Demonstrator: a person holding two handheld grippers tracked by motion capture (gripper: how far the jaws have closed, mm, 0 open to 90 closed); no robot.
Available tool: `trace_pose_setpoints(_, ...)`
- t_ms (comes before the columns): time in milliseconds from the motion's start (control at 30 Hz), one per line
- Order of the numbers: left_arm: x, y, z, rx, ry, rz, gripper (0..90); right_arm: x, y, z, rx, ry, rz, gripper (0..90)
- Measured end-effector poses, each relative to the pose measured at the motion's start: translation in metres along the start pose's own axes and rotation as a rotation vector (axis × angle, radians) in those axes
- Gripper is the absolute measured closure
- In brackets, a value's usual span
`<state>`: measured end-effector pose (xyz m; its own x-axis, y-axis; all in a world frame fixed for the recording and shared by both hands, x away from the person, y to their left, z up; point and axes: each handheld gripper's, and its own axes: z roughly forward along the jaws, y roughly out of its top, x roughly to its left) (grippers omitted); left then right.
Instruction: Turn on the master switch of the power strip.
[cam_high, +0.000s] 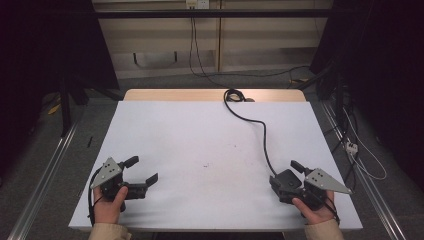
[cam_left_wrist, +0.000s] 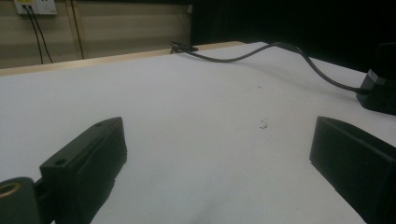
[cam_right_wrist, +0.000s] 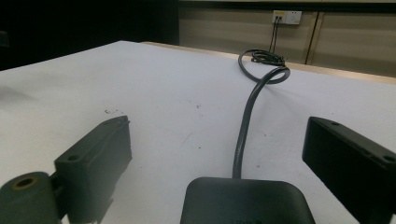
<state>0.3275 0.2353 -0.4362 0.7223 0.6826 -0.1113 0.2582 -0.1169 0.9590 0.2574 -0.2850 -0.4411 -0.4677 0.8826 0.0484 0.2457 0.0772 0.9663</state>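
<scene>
Holding the right gripper (cam_high: 285, 177) low at the near right corner of the white table (cam_high: 200, 130), with the right hand (cam_high: 317, 212) wrapping around it from behind. Keeping its two black jaws wide open. Straddling a black box (cam_right_wrist: 245, 203) with them, one jaw on each side, with white table showing between the box and each jaw in the right gripper view, so not squeezing it. Resting flat on the table, that box, close to the near edge. Trailing a dark cable (cam_high: 260, 127) from the box, bending across the table to a small loop at the far edge.

Holding the left gripper (cam_high: 144, 169) at the near left corner in the left hand (cam_high: 107, 207), well apart from the box. Keeping these jaws wide open too, gripping nothing, pointing across the bare white top toward the box.
</scene>
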Motion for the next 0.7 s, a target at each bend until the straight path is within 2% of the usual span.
trace_pose_setpoints(333,0.0002,0.0004,-0.0003,-0.008,0.007,-0.004,3.6,0.0007,0.0042,-0.0016,0.018,0.039,-0.028,21.4)
trace_pose_setpoints(500,0.0004,0.0004,-0.0007,-0.009,0.010,-0.004,3.6,-0.0011,0.0060,-0.0027,0.027,0.069,-0.023,32.7)
trace_pose_setpoints(600,0.0005,0.0005,-0.0007,-0.008,0.010,0.000,3.6,-0.0020,0.0068,-0.0035,0.031,0.082,-0.020,36.1)
trace_pose_setpoints(700,0.0006,0.0005,0.0000,-0.008,0.009,0.003,3.6,-0.0031,0.0079,-0.0047,0.050,0.102,-0.027,47.7)
